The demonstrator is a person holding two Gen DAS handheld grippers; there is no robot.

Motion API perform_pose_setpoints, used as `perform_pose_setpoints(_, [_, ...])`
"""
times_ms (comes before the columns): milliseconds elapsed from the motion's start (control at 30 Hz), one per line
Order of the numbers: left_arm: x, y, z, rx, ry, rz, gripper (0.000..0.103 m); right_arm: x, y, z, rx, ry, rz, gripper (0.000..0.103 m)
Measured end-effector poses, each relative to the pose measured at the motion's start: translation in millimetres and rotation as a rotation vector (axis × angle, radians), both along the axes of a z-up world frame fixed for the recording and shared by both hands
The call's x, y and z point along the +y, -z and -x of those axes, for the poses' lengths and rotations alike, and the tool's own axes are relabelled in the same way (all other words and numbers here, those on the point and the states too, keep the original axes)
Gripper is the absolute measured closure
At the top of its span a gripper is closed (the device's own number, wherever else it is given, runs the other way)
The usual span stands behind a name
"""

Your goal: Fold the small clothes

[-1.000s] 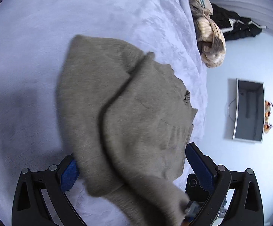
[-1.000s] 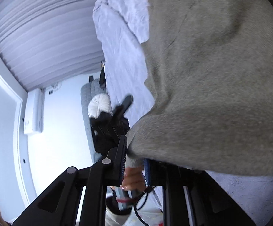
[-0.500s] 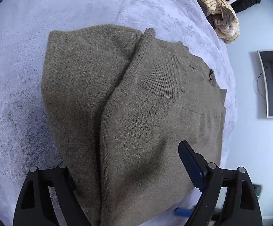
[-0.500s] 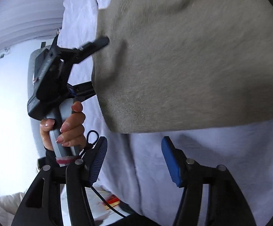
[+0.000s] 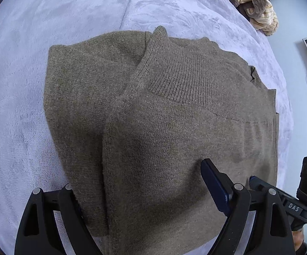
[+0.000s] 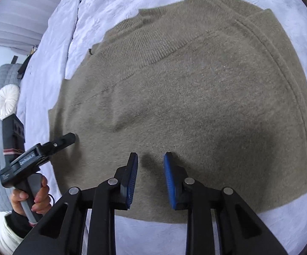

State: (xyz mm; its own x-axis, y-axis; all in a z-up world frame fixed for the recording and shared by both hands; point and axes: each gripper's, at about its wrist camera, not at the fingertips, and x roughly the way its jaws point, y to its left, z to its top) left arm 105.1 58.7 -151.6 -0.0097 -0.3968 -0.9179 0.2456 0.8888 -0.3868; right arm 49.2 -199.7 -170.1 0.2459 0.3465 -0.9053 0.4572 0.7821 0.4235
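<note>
Sweater (image 6: 195, 97) is laid folded near bed (image 5: 26, 85) edge; both grippers' fingers (image 6: 132, 176) released; squaring advised next.

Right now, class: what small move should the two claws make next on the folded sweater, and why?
Probably press and smooth the sweater flat. It lies folded on the bedspread with a soft ridge in the top layer, and both the right claw and the left claw are open and holding nothing.
</note>
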Motion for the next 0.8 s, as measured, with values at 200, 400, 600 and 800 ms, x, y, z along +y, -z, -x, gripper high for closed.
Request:
perform_pose_setpoints(200, [9.5, -8.0, 2.8, -0.066, -0.016, 0.014, 0.068, -0.6, 16.0, -1.0, 0.012, -0.039, -0.014, 0.076])
perform_pose_setpoints(400, [18.2, -43.7, 6.8, -0.083, -0.013, 0.135, 0.082, -2.4, 25.0, -9.4, 0.002, -0.049, -0.062, 0.076])
perform_pose_setpoints(600, [-38.3, -116.1, 26.3, -0.2, 0.094, 0.249, 0.082, -21.5, 25.3, 4.1, -0.028, -0.037, -0.148, 0.075])
perform_pose_setpoints(800, [-141.9, -134.9, 32.5, -0.224, 0.209, 0.277, 0.088, -60.5, 5.7, 22.0, -0.105, 0.015, -0.202, 0.075])
